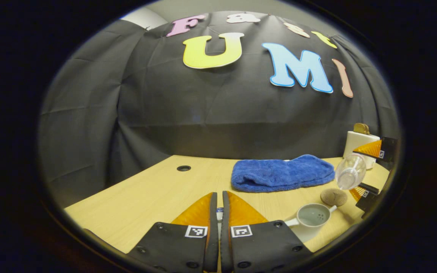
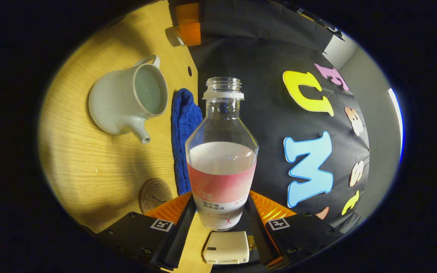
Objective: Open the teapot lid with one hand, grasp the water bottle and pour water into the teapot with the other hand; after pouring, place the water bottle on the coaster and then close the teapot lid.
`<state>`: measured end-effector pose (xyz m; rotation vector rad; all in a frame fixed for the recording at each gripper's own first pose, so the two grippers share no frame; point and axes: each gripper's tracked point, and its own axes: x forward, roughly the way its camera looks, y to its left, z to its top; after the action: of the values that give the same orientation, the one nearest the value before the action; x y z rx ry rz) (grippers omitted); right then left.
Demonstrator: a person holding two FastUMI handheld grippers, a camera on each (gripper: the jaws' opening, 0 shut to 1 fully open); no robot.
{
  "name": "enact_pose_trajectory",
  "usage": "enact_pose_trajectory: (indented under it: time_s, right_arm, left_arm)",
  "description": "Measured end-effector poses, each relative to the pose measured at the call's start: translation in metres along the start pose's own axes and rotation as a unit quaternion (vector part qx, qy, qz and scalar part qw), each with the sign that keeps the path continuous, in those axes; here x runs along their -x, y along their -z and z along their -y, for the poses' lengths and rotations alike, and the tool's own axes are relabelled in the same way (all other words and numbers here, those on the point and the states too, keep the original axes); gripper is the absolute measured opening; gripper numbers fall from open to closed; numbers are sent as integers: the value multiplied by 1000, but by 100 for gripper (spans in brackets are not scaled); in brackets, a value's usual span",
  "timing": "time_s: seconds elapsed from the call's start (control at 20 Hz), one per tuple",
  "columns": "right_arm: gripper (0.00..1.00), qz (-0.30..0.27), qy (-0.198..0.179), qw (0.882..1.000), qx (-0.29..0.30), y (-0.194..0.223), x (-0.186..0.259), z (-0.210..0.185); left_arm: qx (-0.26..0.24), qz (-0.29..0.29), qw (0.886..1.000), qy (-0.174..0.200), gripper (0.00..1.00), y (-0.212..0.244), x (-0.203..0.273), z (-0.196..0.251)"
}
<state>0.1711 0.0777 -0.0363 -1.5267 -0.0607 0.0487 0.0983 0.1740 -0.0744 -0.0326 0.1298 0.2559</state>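
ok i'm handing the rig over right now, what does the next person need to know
Left hand-held gripper: closed on a small piece, apparently the teapot lid, held off the pot.
Right hand-held gripper: clamped on the water bottle, uncapped, part full, tilted in the air.
Teapot open on the table, coaster bare beside it, blue towel behind.
Done: lid off, bottle grasped. Can't tell whether pouring is finished.
Left: pour if needed, bottle onto coaster, lid back on.
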Motion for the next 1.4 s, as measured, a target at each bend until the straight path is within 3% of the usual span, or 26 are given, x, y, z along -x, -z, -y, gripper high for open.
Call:
enact_pose_trajectory:
  time_s: [0.6,1.4]
  right_arm:
    - [75,-2,41,993,107,-1,-9,14]
    - [75,20,83,980,182,-14,-9,30]
  left_arm:
    - [0,-5,1000,1,10,3,-1,0]
    - [-3,-9,1000,2,10,3,-1,2]
